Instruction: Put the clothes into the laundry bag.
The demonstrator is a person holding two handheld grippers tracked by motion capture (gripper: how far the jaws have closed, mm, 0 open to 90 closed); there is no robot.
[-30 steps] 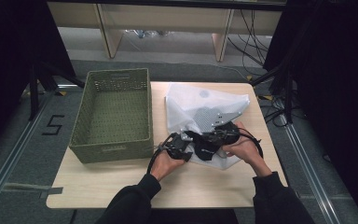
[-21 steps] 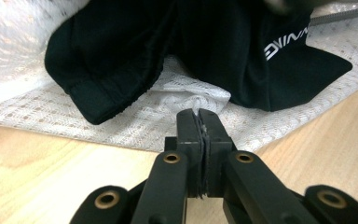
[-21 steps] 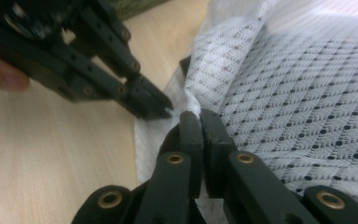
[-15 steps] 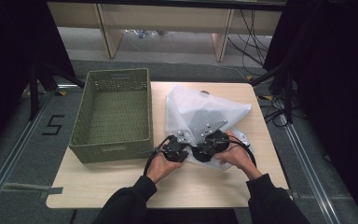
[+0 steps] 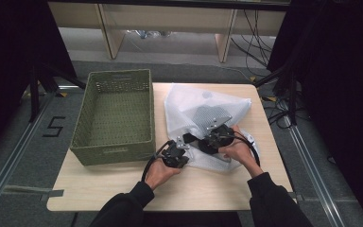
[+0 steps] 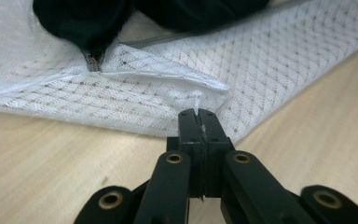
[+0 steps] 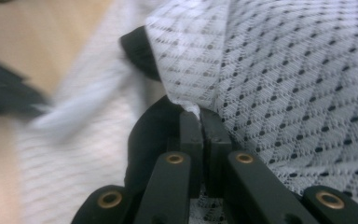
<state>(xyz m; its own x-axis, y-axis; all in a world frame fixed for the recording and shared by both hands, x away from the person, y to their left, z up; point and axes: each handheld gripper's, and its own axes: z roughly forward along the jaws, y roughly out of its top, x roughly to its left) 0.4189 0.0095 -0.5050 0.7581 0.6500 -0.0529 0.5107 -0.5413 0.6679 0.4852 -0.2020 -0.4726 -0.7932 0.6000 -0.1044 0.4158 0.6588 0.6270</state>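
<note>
My left gripper (image 6: 199, 113) is clamped on the mesh bag (image 5: 203, 106) edge just ahead of it; my right gripper (image 7: 200, 112) pinches the bag's opening. Dark clothing (image 6: 81, 18) sits inside; the zipper (image 6: 93, 60) remains undone, I judge.

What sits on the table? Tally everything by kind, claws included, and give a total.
White mesh bag: 1
Green basket: 1
Claws, each shut on the bag's mesh: 2, left claw, right claw
Total: 4
</note>
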